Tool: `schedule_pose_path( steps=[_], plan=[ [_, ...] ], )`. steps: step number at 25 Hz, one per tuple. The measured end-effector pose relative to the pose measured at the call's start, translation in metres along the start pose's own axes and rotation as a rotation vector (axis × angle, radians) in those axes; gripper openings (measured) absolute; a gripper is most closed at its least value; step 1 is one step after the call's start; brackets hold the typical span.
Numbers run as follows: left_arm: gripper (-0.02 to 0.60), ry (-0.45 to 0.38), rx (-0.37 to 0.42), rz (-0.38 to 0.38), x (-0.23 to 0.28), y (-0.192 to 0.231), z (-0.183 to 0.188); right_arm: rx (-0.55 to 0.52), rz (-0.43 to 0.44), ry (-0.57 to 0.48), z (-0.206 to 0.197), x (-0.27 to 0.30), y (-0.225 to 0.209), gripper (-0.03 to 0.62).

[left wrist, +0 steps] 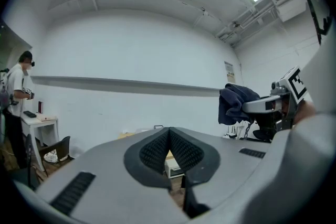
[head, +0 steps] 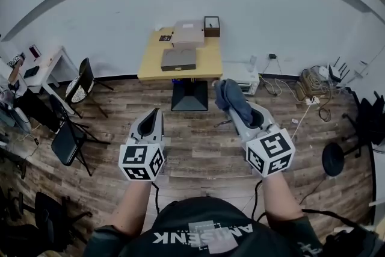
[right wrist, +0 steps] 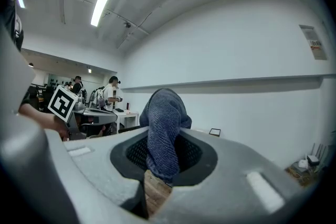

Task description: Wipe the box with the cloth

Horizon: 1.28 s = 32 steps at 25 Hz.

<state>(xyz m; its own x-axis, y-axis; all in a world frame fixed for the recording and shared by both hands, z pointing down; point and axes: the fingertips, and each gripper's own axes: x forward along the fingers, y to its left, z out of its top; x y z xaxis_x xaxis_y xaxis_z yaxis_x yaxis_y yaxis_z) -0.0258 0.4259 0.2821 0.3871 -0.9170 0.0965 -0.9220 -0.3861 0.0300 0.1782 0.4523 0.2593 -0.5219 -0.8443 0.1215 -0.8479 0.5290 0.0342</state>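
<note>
Two tools are hanging over the wooden floor [head: 198, 135], well apart from the yellow bench [head: 207, 64] by the far wall. I am holding the left tool [head: 157, 117] with its jaws pressed together on nothing; the left gripper view is showing its ribbed pads [left wrist: 153, 153] meeting at their tips. The right tool [head: 233, 112] is clamping the dark blue cloth [head: 230, 98], which is bunching above the jaws and drooping between them.

Three boxes are lying on the bench: a flat grey box [head: 178, 59] nearest me, a paler flat box [head: 189, 33] just behind it, and a small dark box [head: 212, 26] at the rear corner. I cannot tell which one the task is meaning.

In my judgement, wiping is not yet beginning. To do this step well, I am advising closing on the bench first. I should then be laying the loose fold of cloth, not the jaw tips, flat on the lid. The left tool should be steadying the box if it is sliding.
</note>
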Motion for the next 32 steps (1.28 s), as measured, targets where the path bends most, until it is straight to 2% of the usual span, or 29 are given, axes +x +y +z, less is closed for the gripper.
schedule_pose_path(
  steps=[6,13,18,27,32],
  plan=[
    [0.002,-0.004,-0.012,0.013,0.011,-0.008,-0.001,0.028,0.028,0.019,-0.015,0.006,-0.021,0.075],
    [0.002,-0.022,-0.022,-0.021,0.045,0.007,0.002,0.033,0.018,0.028,-0.023,0.044,-0.036,0.076],
    [0.002,0.006,-0.022,-0.017,0.087,0.041,-0.004,0.022,-0.009,0.031,-0.018,0.092,-0.051,0.076],
    [0.002,-0.004,-0.080,-0.076,0.165,0.106,0.011,0.060,-0.038,0.052,-0.015,0.186,-0.072,0.077],
    [0.002,0.027,-0.106,-0.135,0.201,0.128,0.008,0.087,-0.061,0.076,-0.016,0.224,-0.081,0.076]
  ],
)
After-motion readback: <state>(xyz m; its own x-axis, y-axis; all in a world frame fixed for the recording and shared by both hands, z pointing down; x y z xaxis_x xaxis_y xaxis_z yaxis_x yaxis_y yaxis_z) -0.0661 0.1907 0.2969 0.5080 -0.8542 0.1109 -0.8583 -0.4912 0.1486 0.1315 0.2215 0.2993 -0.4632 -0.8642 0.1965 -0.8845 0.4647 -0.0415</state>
